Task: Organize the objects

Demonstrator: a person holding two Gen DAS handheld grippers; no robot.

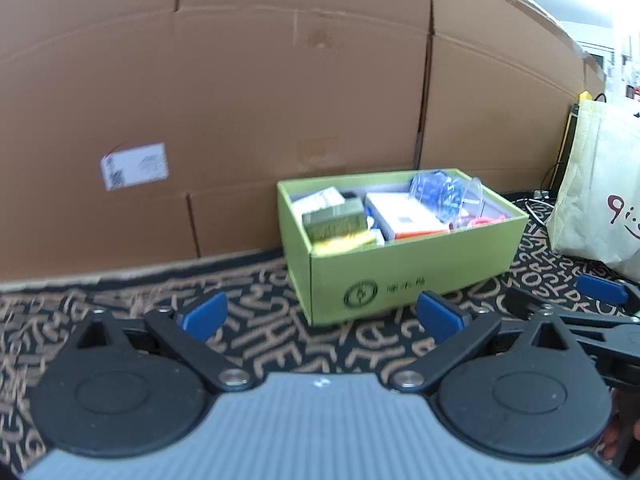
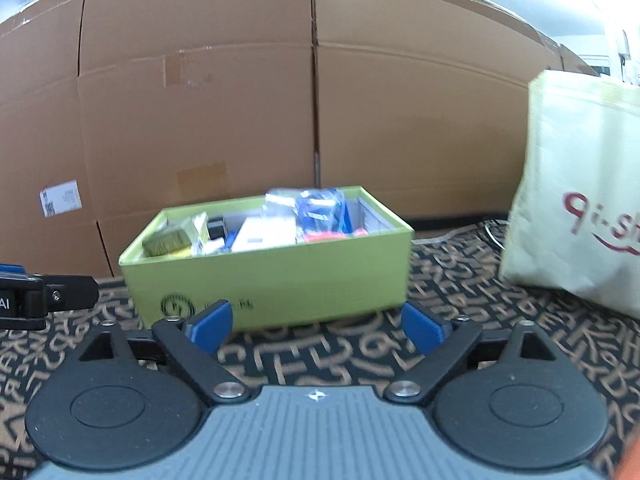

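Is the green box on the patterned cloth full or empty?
Full: the green box has no lid, and packets and small cartons fill it to the rim.

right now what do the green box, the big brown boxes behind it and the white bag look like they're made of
Green box: thin matte paperboard, judging by the slim folded rim and flat printed logo.
Brown boxes: corrugated cardboard, matte, with flap seams, tape patches and a shipping label.
White bag: probably non-woven fabric; it looks soft and dull, and the left wrist view shows stitched edges. Blur leaves the weave uncertain.
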